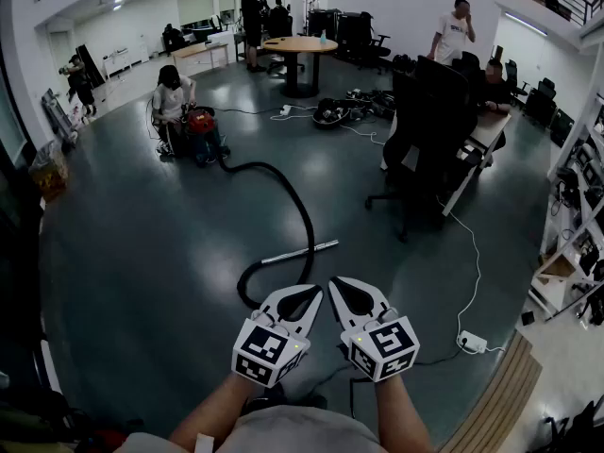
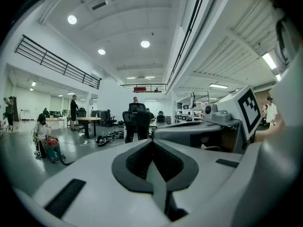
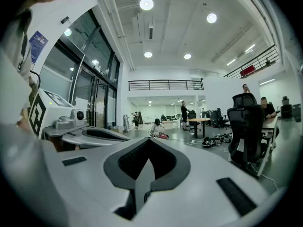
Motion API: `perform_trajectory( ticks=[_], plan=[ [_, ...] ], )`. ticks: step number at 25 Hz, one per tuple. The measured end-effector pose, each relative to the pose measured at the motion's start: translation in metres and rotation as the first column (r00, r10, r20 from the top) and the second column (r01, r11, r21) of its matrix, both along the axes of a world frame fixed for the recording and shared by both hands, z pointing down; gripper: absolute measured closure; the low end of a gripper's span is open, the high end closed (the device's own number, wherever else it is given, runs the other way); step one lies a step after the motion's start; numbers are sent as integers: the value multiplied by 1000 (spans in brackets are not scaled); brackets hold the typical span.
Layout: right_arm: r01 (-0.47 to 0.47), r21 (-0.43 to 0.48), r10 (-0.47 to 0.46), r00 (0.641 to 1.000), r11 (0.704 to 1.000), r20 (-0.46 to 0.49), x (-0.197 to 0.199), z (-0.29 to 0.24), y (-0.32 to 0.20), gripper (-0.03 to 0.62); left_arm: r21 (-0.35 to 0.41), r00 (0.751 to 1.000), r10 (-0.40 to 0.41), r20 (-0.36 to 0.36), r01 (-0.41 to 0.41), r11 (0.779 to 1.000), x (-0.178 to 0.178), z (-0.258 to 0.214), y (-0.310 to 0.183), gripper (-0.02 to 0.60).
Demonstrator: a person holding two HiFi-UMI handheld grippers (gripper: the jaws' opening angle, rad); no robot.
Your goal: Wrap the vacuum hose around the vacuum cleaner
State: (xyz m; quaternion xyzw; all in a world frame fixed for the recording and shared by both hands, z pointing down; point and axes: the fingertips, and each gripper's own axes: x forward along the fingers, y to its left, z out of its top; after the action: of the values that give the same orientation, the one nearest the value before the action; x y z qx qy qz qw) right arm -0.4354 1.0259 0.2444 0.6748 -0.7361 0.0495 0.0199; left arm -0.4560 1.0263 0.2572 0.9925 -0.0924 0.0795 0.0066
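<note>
Two tools are held side by side low in the head view: the left tool (image 1: 304, 295) and the right tool (image 1: 342, 286), each carrying one marker cube. Both are clenched. In each gripper view the two jaws are seen pressed together, and nothing is gripped between them.

One red vacuum cleaner (image 1: 200, 125) stands on the dark floor (image 1: 142, 253), well apart from both tools. One black vacuum hose (image 1: 304, 206) is laid out on the floor from the cleaner. It runs away from the cleaner in a long curve toward the tools and is bent into one loop just ahead of the tool tips. None of it is wound on the cleaner. One silver wand (image 1: 307, 250) lies at the end of the hose farthest from the cleaner. Neither tool touches the hose or the wand.

One seated person (image 1: 172, 100) is seen just beside the cleaner. One round bench (image 1: 300, 45) stands beyond the cleaner, with one person in black (image 1: 251, 12) standing at it. One black office chair (image 1: 429, 125) stands well apart from the cleaner, across the hose from it. One white power strip (image 1: 472, 343) lies far from the cleaner, near the right tool.
</note>
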Motion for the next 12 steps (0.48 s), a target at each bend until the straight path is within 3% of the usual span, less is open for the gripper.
perform_trajectory(
  ticks=[12],
  plan=[
    [-8,-10,8,1000,1000,-14,0,4,6,591,5,1000,-2,-1,2,1000,-2,1,6,574]
  ],
)
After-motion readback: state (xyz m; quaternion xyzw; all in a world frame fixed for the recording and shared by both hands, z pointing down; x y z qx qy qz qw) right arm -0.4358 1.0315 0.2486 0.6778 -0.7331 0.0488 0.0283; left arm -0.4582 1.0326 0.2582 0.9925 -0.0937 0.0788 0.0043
